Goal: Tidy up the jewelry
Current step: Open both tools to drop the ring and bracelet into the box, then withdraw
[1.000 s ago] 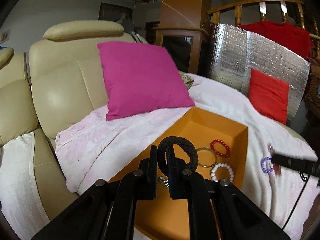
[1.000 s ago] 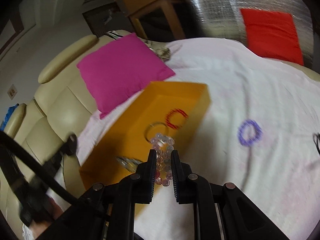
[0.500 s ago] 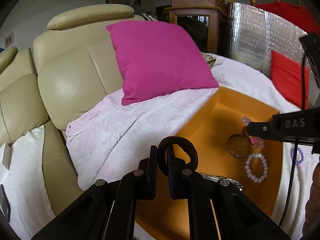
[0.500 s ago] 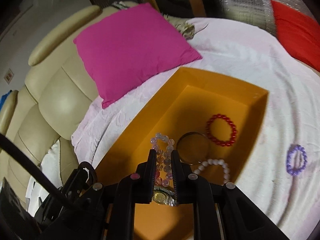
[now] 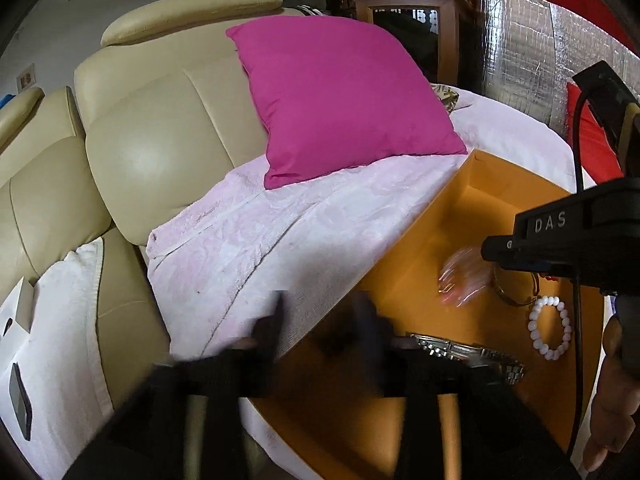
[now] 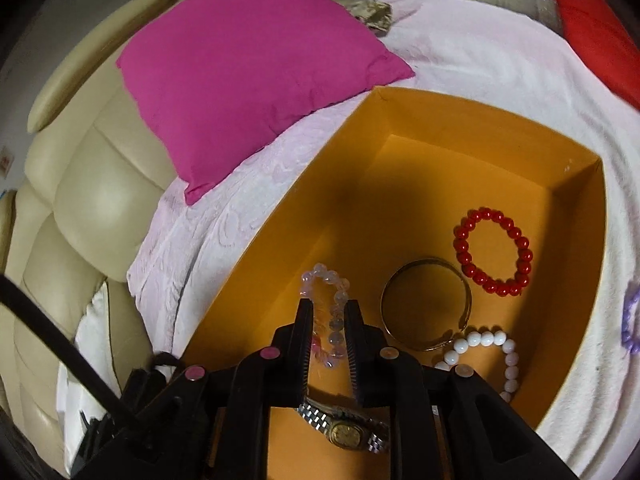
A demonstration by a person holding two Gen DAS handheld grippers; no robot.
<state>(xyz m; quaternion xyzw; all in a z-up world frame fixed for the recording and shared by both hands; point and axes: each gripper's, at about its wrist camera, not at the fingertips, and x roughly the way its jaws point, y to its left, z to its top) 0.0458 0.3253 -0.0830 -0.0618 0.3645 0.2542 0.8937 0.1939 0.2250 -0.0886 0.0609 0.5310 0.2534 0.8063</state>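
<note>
An orange box point(image 6: 460, 120) lies on the pink-covered sofa. Inside are a red bead bracelet point(image 6: 494, 256), a gold bangle point(image 6: 426, 304), a white bead bracelet point(image 6: 496, 354) and a metal watch point(image 6: 346, 432). My right gripper point(image 6: 328, 308) is over the box with its jaws parted around a pale pink bead bracelet point(image 6: 330, 304), which hangs loose between them. It blurs in the left wrist view point(image 5: 460, 280). My left gripper point(image 5: 320, 320) is blurred, jaws wide apart at the box's near wall. A dark blur between them may be the black hair tie point(image 5: 334, 338).
A magenta pillow point(image 6: 248, 68) leans on the cream sofa back point(image 5: 160, 140). A purple bracelet point(image 6: 630, 320) lies on the cover right of the box. A red cushion point(image 6: 596, 24) and a silver foil panel point(image 5: 532, 60) stand behind.
Both grippers have opened. The right one moved lower into the box and loosened on the pink bracelet. The left one spread its jaws, and the black hair tie no longer stands clamped between them.
</note>
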